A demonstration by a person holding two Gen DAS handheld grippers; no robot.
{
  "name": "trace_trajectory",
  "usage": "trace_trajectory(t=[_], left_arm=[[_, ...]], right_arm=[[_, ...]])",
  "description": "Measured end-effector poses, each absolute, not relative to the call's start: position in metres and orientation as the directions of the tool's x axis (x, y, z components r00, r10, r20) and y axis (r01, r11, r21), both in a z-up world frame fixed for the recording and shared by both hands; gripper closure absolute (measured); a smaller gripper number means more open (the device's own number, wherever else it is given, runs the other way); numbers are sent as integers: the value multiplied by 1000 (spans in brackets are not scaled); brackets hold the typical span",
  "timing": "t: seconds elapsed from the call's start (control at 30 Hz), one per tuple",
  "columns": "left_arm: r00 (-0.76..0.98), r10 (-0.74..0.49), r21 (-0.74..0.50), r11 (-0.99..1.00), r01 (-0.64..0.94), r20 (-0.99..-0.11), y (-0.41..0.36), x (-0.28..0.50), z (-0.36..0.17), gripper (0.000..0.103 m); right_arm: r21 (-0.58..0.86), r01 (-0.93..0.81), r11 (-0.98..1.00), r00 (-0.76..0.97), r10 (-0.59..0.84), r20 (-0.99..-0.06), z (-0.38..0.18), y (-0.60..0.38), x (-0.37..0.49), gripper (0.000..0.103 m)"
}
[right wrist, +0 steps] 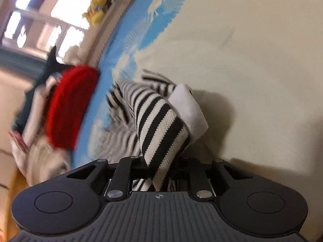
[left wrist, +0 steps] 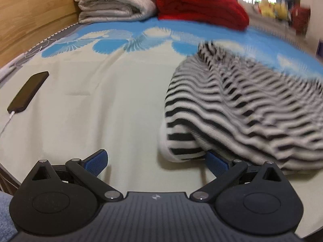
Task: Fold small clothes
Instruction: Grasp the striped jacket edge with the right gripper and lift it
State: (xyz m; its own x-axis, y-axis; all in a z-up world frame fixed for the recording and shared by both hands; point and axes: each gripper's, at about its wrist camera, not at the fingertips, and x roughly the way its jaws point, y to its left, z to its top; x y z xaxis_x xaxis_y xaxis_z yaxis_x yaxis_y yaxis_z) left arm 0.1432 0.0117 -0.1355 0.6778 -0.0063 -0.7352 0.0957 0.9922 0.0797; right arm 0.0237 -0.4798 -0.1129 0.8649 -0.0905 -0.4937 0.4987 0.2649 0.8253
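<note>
Right gripper (right wrist: 159, 173) pinches the striped garment (right wrist: 161, 133) by its white-trimmed edge, lifted off the bedsheet (right wrist: 262, 60). Left gripper (left wrist: 157, 161) spread wide, holding nothing. Best carry the edge straight across, keeping it taut.

Hidden, cropped and smeared parts of the bed scene

In the left wrist view the black-and-white striped knit garment (left wrist: 238, 104) is motion-blurred, runs off the right edge, and covers the tip of the blue ribbed finger pad (left wrist: 217, 162) on that side; the small yellow and red objects (left wrist: 278, 10) by the bright window are too smeared to identify, and the white charging cable (left wrist: 6, 126) leaves the frame at the left. In the right wrist view the striped cloth hides both finger pads of the right gripper (right wrist: 159, 169), and the red knitted folded blanket (right wrist: 70, 106) and pale cloth pile (right wrist: 40, 151) beside it are blurred beyond detail.
</note>
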Motion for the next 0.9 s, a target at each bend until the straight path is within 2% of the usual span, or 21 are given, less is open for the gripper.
trace_trajectory(t=[0.03, 0.1, 0.2, 0.23, 0.3, 0.47, 0.53, 0.63, 0.77, 0.83, 0.9], left_arm=[[668, 25, 123, 987, 99, -744, 7, 145, -141, 0], [653, 27, 128, 986, 107, -757, 2, 147, -145, 0], [659, 21, 131, 984, 118, -752, -2, 147, -147, 0], [660, 26, 134, 984, 115, -751, -3, 148, -147, 0], [651, 22, 117, 988, 102, -758, -1, 151, -147, 0], [645, 21, 93, 993, 77, -764, 7, 154, -142, 0], [642, 19, 82, 994, 68, -767, 11, 154, -141, 0], [647, 21, 77, 995, 59, -762, 15, 152, -137, 0], [656, 2, 29, 999, 31, -755, 31, 153, -129, 0], [652, -13, -9, 1000, 10, -758, 42, 153, -126, 0], [649, -21, -28, 1000, -1, -760, 48, 153, -124, 0]], right_arm=[[824, 498, 270, 866, -116, -486, -105, -483, 22, 90], [819, 516, 252, 857, -170, -487, -97, -494, 16, 91], [770, 608, 191, 789, -248, -561, -104, -505, 6, 91], [739, 652, 170, 753, -257, -606, -110, -507, 5, 91], [730, 668, 145, 739, -242, -629, -121, -507, 6, 91], [678, 678, 285, 735, -297, -610, -98, -492, 24, 91], [608, 666, 432, 745, -346, -570, -70, -474, 38, 91], [427, 558, 712, 813, -365, -453, -16, -413, 73, 91], [68, 274, 959, 917, -239, -320, 22, -291, 110, 91], [-155, 83, 984, 943, -127, -306, 13, -223, 116, 91], [-325, -94, 941, 934, -29, -357, -12, -167, 115, 91]])
